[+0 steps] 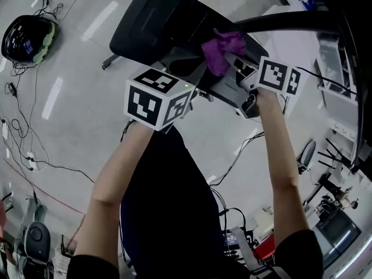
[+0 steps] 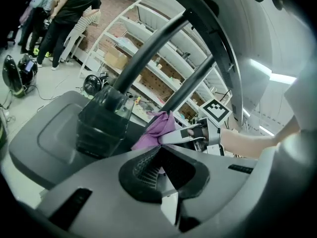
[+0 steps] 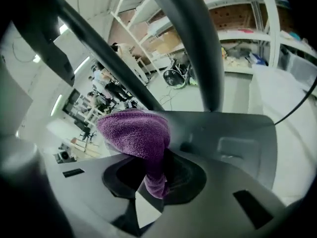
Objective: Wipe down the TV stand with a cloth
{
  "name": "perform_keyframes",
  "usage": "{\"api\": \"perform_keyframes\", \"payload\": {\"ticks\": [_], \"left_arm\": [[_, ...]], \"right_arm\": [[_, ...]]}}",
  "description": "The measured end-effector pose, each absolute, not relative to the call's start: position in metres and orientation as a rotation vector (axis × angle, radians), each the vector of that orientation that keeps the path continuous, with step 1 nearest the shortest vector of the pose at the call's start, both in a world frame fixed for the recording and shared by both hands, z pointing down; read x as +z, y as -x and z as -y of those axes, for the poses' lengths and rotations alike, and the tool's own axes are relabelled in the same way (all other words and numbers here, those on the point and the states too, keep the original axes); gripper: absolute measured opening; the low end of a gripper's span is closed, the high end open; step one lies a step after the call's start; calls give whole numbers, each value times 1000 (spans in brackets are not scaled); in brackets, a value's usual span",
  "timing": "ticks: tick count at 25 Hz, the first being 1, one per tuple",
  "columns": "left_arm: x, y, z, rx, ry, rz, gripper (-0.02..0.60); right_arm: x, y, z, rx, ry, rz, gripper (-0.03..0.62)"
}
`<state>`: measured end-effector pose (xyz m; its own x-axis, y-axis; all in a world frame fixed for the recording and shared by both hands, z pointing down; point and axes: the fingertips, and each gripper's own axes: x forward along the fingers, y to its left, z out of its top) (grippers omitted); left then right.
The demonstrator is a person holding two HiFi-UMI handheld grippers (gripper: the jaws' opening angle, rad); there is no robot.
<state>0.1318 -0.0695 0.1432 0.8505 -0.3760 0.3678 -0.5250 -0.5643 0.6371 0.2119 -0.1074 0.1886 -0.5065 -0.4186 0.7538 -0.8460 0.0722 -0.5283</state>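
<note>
A glossy grey floor (image 1: 70,103) strewn with thin cables (image 1: 36,80) fills the head view. The black base of the TV stand (image 1: 151,22) lies at the top, with a dark pole (image 1: 290,21) curving off to the right. The right gripper (image 1: 231,58) reaches onto the base with a purple cloth (image 1: 222,50) bunched at its tip. The left gripper (image 1: 197,86) is just beside it, nearer the base's front edge, with its marker cube (image 1: 156,97) uppermost.

In the left gripper view, white shelving (image 2: 148,71) lines the back of the room and people (image 2: 74,9) stand at the upper left. The left fingers are pressed together with nothing between them. They point at the stand's base, where two poles rise from a dark collar (image 2: 101,123). The cloth and the right gripper show just past the collar.

In the right gripper view, the right fingers are clamped on a lower fold of the cloth. The rest of the cloth bulges above them, close to the foot of a pole and over the grey base plate. Whether the cloth touches the plate cannot be told.
</note>
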Motion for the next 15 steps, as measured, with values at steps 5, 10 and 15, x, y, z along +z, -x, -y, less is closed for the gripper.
{"api": "perform_keyframes", "payload": {"ticks": [5, 10, 15], "left_arm": [[150, -102, 66, 231, -2201, 704, 6], [155, -85, 65, 223, -2185, 731, 6], [160, -80, 66, 210, -2160, 744, 6]], "right_arm": [[197, -174, 121, 1585, -1288, 1957, 98], [217, -149, 132, 1652, -1340, 1930, 98], [227, -144, 139, 1536, -1402, 1890, 98]]}}
